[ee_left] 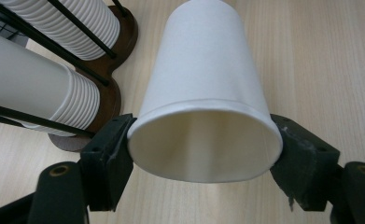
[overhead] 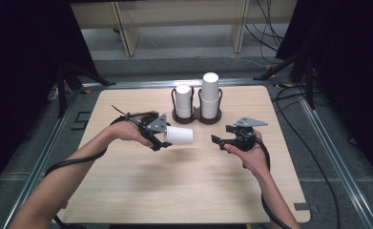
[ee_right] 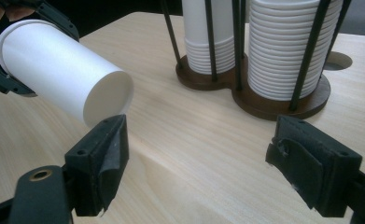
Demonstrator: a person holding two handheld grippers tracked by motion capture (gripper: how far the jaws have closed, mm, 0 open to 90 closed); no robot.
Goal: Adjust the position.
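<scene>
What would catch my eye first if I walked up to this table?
Probably the white paper cup held sideways above the middle of the table, pinched at its rim by the left hand-held gripper. Behind it stands a dark holder with two stacks of white cups. The right hand-held gripper waits open, facing the cup.

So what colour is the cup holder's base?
Dark brown, like stained wood; the cup holder's base shows best in the right gripper view.

My bare forearms, black left hand-held gripper (overhead: 161,141), right hand-held gripper (overhead: 217,140), grey three-cornered plates, black trailing cables, brass-ringed screw holes.
</scene>
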